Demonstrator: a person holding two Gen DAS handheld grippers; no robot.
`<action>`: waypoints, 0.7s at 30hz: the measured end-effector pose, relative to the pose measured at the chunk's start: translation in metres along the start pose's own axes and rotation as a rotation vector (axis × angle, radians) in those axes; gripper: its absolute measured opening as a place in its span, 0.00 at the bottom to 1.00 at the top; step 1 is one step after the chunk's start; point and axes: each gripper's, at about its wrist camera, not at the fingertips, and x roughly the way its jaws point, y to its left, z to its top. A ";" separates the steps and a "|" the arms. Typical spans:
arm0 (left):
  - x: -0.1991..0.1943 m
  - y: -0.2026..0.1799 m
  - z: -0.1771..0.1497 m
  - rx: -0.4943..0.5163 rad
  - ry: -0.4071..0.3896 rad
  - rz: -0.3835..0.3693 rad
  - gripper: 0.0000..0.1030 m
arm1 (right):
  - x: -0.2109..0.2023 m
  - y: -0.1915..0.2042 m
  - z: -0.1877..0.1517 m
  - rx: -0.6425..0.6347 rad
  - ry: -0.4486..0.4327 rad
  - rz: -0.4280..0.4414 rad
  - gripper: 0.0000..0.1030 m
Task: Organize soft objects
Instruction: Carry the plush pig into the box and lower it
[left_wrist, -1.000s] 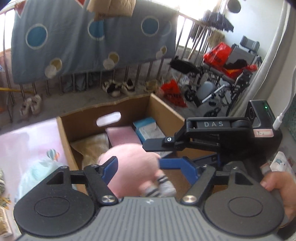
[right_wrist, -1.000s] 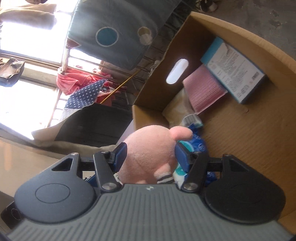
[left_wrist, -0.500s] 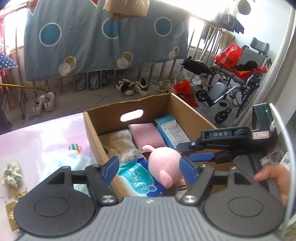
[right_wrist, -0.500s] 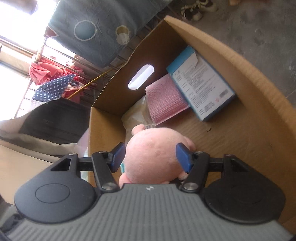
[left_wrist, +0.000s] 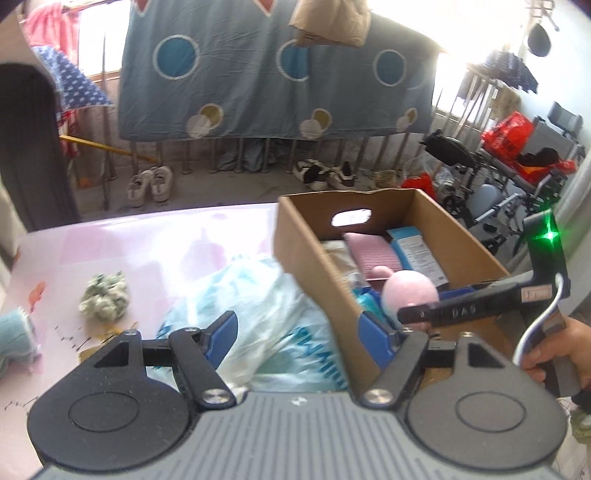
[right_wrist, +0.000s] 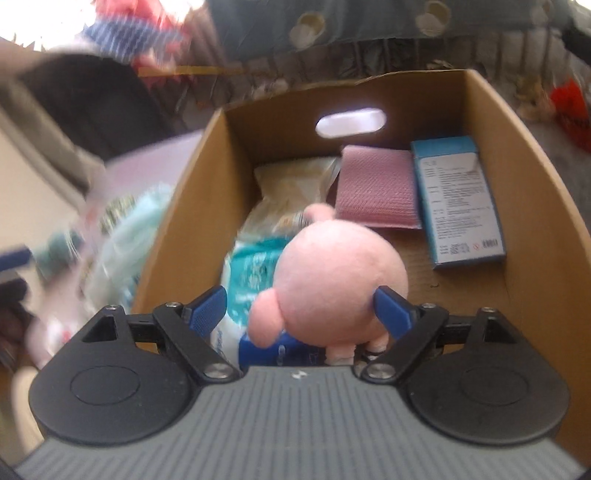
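getting there: pink plush sits in the cardboard box, our right gripper fingers just opened off it. left gripper wide, empty. scrunchie and plastic bag wait on the table.

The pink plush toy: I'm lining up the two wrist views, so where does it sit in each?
Left wrist view: the round pink plush toy is right of centre, in the near end of the brown cardboard box, beyond the right blue finger.
Right wrist view: it is at lower centre, between that gripper's open jaws.
Shared landmark: the oval handle cutout in the box's far wall.
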 end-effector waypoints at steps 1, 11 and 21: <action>-0.002 0.006 -0.002 -0.009 0.001 0.010 0.71 | 0.006 0.008 0.000 -0.054 0.016 -0.046 0.85; -0.029 0.063 -0.029 -0.094 0.000 0.078 0.71 | -0.001 -0.032 0.009 0.080 -0.024 -0.040 0.55; -0.033 0.073 -0.037 -0.119 0.008 0.064 0.71 | -0.004 -0.095 -0.001 0.499 -0.035 0.256 0.60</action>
